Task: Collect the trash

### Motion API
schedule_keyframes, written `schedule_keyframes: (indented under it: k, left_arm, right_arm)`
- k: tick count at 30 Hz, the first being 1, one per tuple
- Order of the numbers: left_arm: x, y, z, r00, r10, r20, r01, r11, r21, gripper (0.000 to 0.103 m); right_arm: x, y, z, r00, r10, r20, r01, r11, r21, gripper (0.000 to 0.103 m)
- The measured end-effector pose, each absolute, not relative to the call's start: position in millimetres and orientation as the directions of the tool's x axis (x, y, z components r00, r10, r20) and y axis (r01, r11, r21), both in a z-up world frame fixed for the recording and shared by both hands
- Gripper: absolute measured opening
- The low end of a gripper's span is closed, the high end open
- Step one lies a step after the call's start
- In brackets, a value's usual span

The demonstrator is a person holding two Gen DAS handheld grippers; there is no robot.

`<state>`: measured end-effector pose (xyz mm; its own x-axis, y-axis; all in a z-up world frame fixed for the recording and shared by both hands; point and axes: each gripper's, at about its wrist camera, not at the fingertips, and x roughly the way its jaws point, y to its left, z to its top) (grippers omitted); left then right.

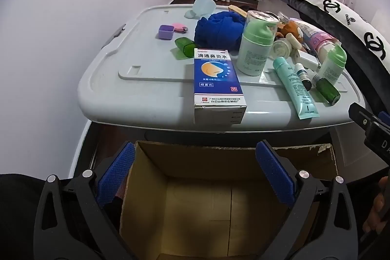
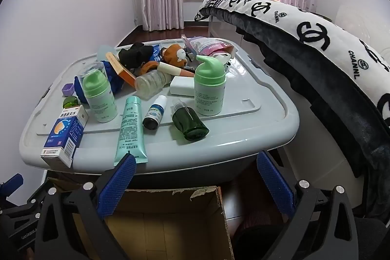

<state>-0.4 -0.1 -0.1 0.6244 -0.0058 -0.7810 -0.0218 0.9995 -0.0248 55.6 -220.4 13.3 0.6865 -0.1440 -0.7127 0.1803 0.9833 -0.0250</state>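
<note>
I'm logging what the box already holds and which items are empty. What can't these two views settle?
- Cardboard box: left wrist view shows bare bottom, but its near part is cut off by the frame edge and the left gripper.
- Right wrist view: right gripper covers much of the box.
- Dark green bottle: fill level unclear through tinted glass.
- Teal tube: print too small.

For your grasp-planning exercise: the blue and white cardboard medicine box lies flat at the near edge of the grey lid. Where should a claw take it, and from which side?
Grip the blue and white cardboard medicine box across its two long sides, coming from above. It lies flat, its near end overhanging the grey plastic lid, so those sides are bare.
</note>
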Motion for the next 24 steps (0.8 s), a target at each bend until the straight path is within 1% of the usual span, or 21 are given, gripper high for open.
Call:
schedule_keyframes:
  k: [7,15,24]
  left_arm:
    - [4,3,-8,0.604,-0.01,-0.797,-0.022,0.999,-0.03,0.097]
    - [-1,-7,-6,0.614,0.016,-0.789,-0.008,1.0,0.014,0.097]
    - [3,-1,-9,0.596,0.01,-0.803,-0.019,1.0,-0.001,0.097]
  right_arm:
    - [55,-219,13,0.686,-0.141,-0.713,0.18,0.983,-0.022,0.098]
    - [56,-221,13,0.682,-0.14,-0.718,0.18,0.983,-0.021,0.098]
    - [55,-222,14,0.682,-0.139,-0.718,0.179,0.984,-0.02,0.098]
